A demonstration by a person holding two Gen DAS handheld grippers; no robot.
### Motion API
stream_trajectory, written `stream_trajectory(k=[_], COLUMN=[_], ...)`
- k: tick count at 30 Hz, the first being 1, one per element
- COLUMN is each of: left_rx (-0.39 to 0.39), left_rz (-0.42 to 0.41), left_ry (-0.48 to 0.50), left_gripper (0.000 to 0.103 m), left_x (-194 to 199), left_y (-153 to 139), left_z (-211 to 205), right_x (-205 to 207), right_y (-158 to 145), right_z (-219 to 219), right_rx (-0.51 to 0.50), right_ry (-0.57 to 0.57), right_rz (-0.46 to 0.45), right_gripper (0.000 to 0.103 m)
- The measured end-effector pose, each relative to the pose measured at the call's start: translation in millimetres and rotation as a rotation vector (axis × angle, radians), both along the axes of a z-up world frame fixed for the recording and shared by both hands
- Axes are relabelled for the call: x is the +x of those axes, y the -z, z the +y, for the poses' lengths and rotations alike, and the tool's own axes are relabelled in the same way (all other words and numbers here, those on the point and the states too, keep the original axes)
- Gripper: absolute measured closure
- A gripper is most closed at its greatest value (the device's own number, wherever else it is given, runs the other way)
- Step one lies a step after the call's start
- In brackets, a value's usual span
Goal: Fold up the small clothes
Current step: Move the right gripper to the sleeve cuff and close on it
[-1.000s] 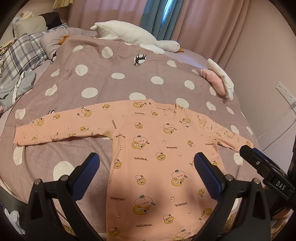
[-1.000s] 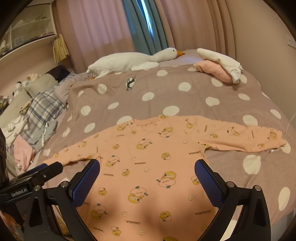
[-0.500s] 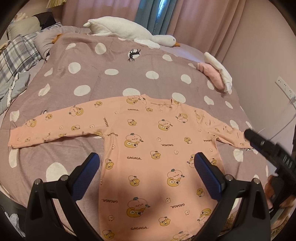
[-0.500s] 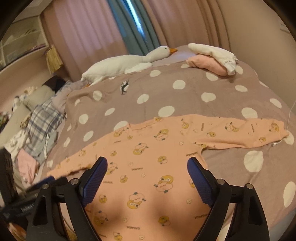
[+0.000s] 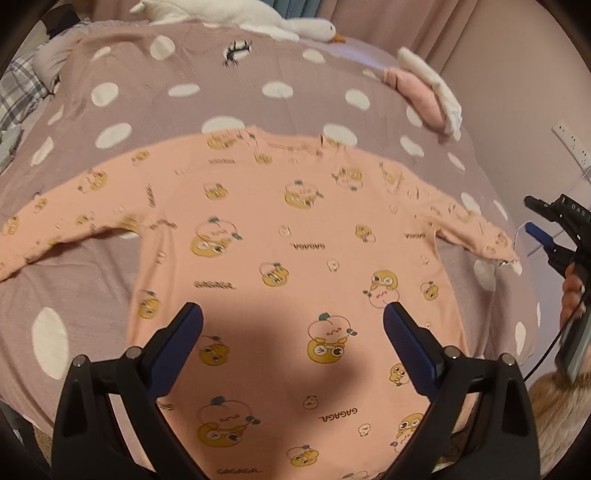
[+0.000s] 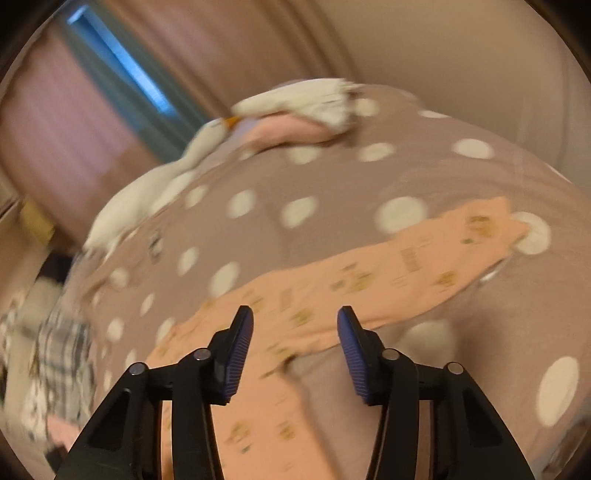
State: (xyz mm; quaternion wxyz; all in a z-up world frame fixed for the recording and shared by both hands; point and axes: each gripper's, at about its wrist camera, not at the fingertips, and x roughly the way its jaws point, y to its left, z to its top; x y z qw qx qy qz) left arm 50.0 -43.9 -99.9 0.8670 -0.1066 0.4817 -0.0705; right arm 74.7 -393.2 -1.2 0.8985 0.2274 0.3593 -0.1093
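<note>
A small peach long-sleeved shirt (image 5: 295, 236) with cartoon prints lies flat, face up, on a mauve polka-dot bedspread (image 5: 207, 70), both sleeves spread out. My left gripper (image 5: 293, 332) is open and empty, above the shirt's lower body. My right gripper (image 6: 295, 339) is open and empty, above the armpit of the right sleeve (image 6: 424, 266); that view is blurred. The right gripper also shows at the right edge of the left wrist view (image 5: 550, 229), just beyond the sleeve cuff (image 5: 506, 251).
A white goose plush (image 5: 229, 14) lies at the bed's far side. Folded pink and white clothes (image 5: 424, 88) sit at the far right. Plaid fabric (image 5: 18, 96) lies at the left. A wall with a socket (image 5: 570, 144) stands close on the right.
The left gripper has moved closer over the shirt's body. The right gripper has swung right toward the right sleeve and its fingers have narrowed, still apart.
</note>
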Motion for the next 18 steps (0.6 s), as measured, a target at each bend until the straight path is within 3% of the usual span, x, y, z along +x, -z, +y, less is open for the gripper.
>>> stream_trajectory(k=[10,18], left_rx=[-0.027,-0.037], left_rz=[0.095,0.123], left_ry=[0.002,-0.011], left_gripper=[0.009,0.010], left_x=[17,24], left_y=[34,40], left_z=[-9,-9], right_x=[-13,-7], right_y=[33,60], right_z=[-117,-157], right_rx=[0.078,0.110], right_ry=[0.320,0.423], right_rz=[0.057,0.107], right_gripper=[0.058,0.064])
